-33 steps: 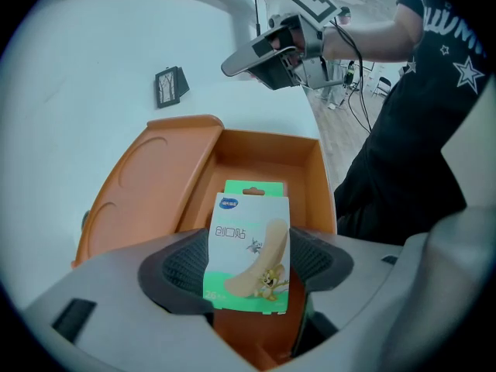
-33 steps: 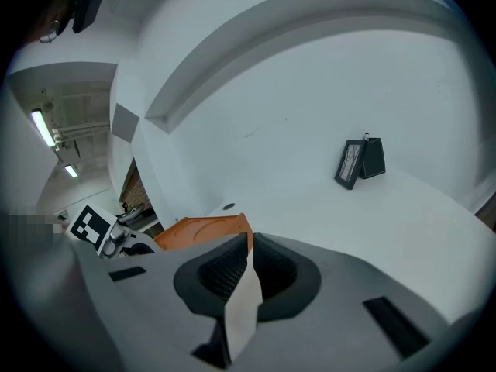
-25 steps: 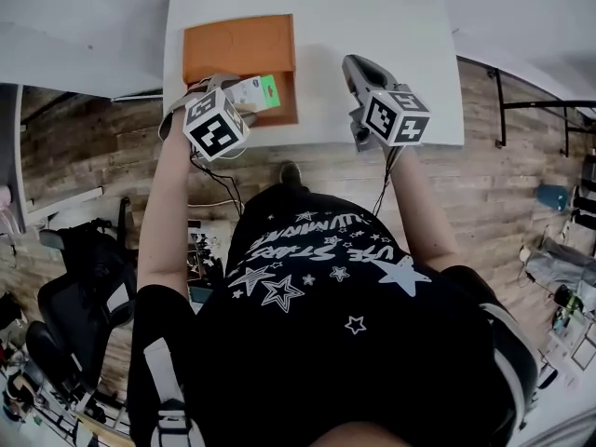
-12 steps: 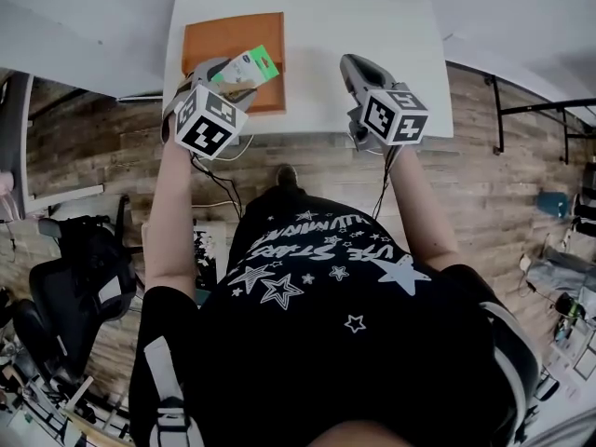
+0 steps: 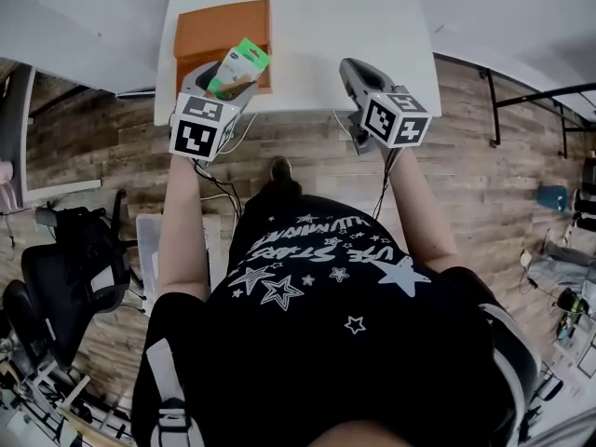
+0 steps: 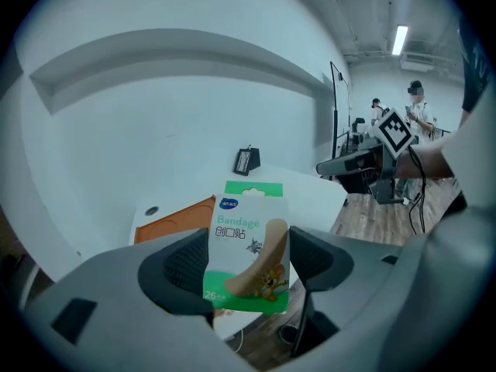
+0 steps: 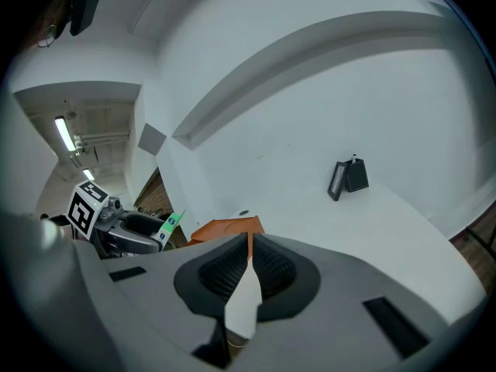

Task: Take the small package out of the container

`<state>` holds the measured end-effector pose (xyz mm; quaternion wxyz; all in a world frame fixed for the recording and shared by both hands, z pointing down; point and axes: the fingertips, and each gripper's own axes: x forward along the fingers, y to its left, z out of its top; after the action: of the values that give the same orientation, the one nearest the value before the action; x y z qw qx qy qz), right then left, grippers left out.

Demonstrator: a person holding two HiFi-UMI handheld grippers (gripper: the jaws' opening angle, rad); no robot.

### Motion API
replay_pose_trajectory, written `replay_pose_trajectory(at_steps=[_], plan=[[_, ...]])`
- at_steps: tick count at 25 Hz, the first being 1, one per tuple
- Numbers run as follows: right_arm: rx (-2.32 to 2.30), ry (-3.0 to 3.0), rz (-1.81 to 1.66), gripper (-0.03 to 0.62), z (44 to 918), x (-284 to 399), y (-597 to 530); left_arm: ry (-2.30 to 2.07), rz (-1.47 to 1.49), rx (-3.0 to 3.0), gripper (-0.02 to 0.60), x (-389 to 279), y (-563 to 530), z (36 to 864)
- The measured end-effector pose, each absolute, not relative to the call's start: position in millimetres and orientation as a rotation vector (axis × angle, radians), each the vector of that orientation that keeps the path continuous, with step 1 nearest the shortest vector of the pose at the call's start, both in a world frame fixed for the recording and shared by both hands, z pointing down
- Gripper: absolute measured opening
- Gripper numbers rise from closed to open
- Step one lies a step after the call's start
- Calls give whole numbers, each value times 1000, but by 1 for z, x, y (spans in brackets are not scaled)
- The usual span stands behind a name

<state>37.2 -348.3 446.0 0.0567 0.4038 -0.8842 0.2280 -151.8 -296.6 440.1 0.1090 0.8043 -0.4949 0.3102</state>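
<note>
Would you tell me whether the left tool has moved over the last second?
Yes. The left tool, shut on the bandage package, has drawn back toward the person, off the near edge of the orange container.

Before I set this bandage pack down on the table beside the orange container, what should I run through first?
1. Hold of left gripper on bandage package: jaws press both side edges: ok.
2. Package clear of orange container: held in the air over its near edge: ok.
3. Position of right gripper: shut, empty, apart on the right: ok.
4. Bare table beside the container for set-down: ok.
5. Container otherwise empty: near corner hidden by the package: cannot tell.
</note>
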Motion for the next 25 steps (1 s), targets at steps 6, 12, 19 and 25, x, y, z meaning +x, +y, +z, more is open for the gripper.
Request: replay_pose_trajectory(at_steps=[6,12,19,25], plan=[[1244,-2687,673,52,443,61,-307,-1474,798,2359,353,-131,-252,434],[1262,-2680,666,52,447,81,-265,-1499,729,2354,353,-120,-214,433],[1255,-2670,658,52,450,100,-215,-1503,661,2318,353,-108,-165,439],[1225,-2674,639,52,448,104,-180,-1529,603,2289,353,-104,-130,438]])
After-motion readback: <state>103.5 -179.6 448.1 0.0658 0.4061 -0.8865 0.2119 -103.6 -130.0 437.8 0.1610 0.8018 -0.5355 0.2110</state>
